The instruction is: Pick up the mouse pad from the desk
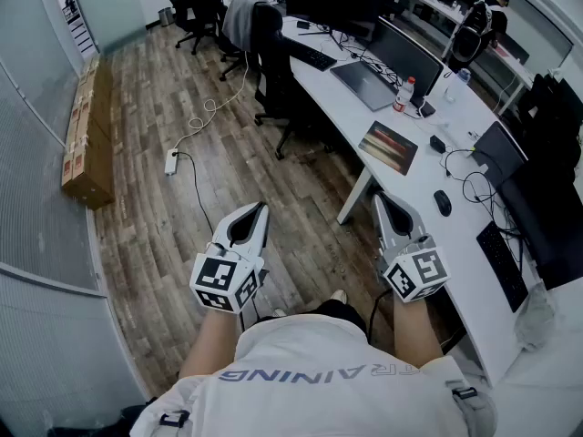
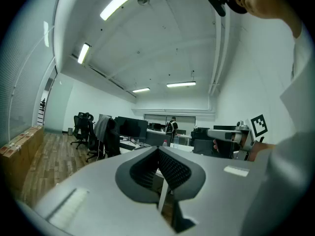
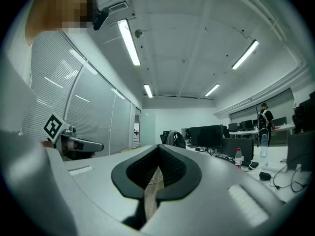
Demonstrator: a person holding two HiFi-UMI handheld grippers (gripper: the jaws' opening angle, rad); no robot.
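The mouse pad, a dark rectangle with a brown-red picture, lies flat on the white desk near its front edge. Both grippers are held level over the wooden floor, side by side in front of the person. My left gripper is well to the left of the desk, and in the left gripper view its jaws meet with nothing between them. My right gripper is at the desk's edge, a little short of the pad. In the right gripper view it is shut and empty.
On the desk lie a black mouse, a keyboard, cables, a laptop and a bottle. Office chairs stand at the desk's far end. A power strip and cardboard boxes are on the floor at left.
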